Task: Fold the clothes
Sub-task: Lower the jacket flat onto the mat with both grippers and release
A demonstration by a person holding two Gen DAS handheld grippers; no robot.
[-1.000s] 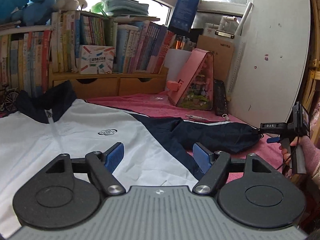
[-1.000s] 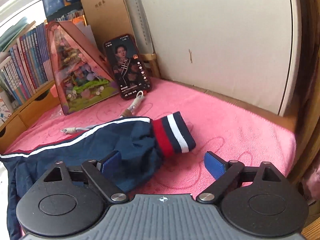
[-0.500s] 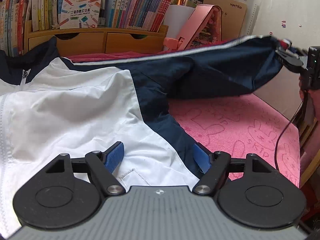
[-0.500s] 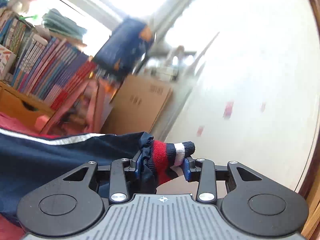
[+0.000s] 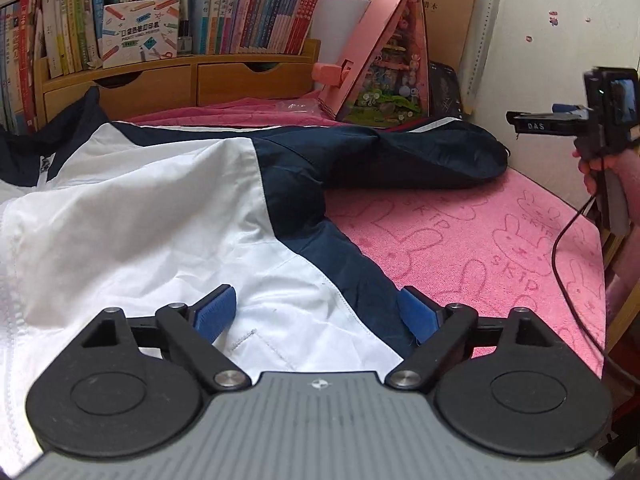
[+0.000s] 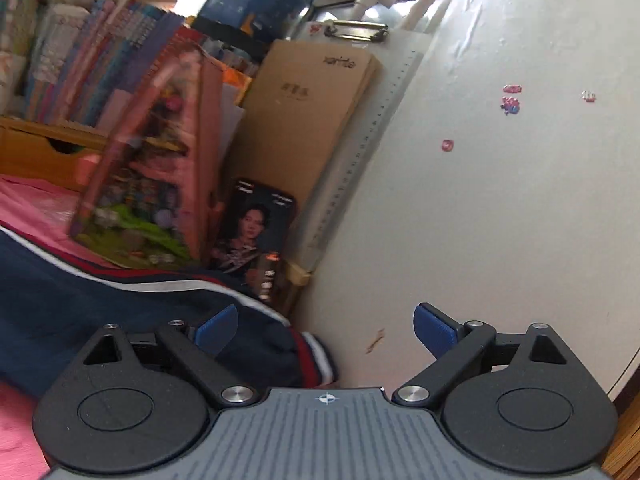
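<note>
Both grippers (image 5: 316, 312) (image 6: 325, 330) tilted down, agape over jacket (image 5: 160, 216)

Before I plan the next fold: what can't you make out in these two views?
- White and navy jacket: left wrist view; its far side is cut by the frame edge, its hem hidden by the left gripper.
- Striped red, white and navy cuff: right wrist view; partly behind the open right gripper.
- Pink triangular toy house: motion-blurred in the right wrist view.

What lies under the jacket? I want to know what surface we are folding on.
A pink towel with rabbit prints shows to the right of the jacket and behind it. Whatever lies beneath the jacket's white body is covered.
</note>
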